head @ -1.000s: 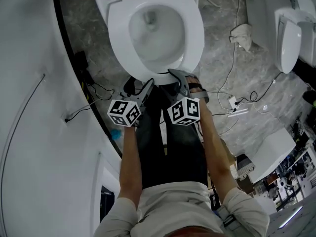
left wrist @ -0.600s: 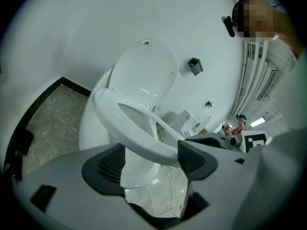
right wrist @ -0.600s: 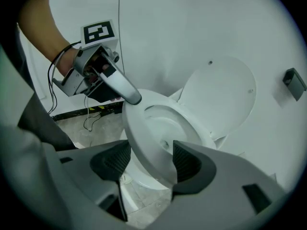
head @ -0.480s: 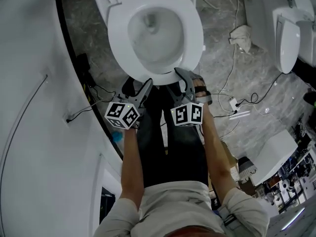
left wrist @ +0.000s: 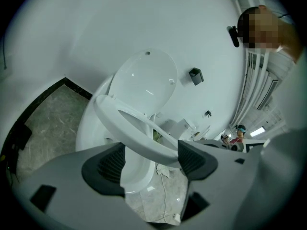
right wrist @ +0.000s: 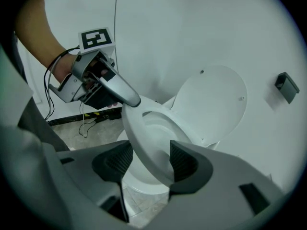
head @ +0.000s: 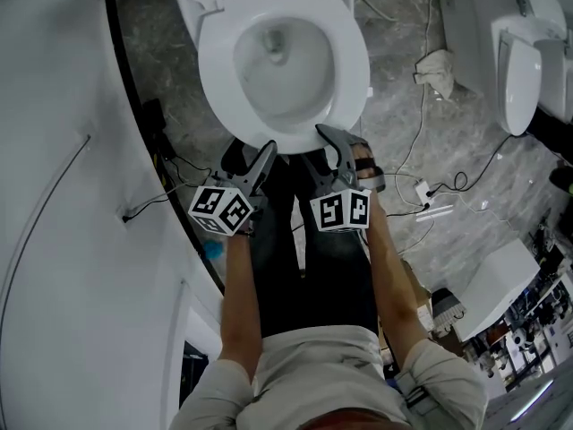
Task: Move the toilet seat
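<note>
Grey marbled floor (head: pixel 394 97) is running beside a white wall (head: pixel 63 168), with loose cables (head: pixel 414 137) trailing across it. Toilet seat (head: pixel 351 70) is tilting up off the bowl (head: pixel 277 88), its front rim clamped in the left gripper (left wrist: pixel 151 155). The right gripper (right wrist: pixel 149 158), jaws just closing, is pinching the rim too. Lid (left wrist: pixel 144 80) is standing upright.

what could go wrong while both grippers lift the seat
The toilet seat is raised off the bowl, held only at its front rim by the left gripper and the right gripper, whose jaws have just been closing on it. It could slip and slam down. Uneven lifting might twist it sideways.
</note>
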A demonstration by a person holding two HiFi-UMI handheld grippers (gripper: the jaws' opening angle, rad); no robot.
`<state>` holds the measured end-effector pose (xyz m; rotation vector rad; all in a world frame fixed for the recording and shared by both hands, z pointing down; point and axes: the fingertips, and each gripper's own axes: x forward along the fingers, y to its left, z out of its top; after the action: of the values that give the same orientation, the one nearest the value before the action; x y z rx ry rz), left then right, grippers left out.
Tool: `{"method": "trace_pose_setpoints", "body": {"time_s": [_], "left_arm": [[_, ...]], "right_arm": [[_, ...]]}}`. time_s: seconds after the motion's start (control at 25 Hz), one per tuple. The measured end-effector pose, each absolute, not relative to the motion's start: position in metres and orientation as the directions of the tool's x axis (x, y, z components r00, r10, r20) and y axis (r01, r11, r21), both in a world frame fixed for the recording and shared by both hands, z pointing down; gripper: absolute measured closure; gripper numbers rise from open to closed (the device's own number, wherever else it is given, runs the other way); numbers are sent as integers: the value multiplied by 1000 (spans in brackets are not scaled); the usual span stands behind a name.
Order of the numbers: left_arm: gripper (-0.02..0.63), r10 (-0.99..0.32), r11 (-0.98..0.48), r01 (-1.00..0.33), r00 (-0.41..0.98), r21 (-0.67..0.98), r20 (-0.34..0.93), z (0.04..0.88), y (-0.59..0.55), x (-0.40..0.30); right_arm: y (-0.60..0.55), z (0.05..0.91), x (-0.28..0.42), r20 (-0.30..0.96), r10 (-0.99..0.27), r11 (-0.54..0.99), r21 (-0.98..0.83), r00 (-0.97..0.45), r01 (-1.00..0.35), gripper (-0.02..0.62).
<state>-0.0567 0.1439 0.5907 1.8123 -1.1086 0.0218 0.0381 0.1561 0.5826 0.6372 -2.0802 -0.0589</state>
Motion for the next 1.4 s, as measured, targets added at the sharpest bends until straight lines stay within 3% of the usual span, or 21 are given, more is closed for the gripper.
{"method": "trace_pose_setpoints", "body": {"time_s": [0.56, 0.8, 1.4], "left_arm": [[253, -780, -4, -769, 402, 639, 479, 551, 129, -71], [253, -790, -64, -845, 368, 531, 491, 527, 122, -75], [255, -794, -157, -888, 374, 432, 479, 476, 107, -71]], "right_arm": [[134, 541, 35, 715, -545, 814, 326, -438, -480, 341], [124, 526, 34, 691, -566, 801, 334, -449, -496, 344], [90, 482, 29, 646, -592, 792, 359, -481, -493, 345]]}}
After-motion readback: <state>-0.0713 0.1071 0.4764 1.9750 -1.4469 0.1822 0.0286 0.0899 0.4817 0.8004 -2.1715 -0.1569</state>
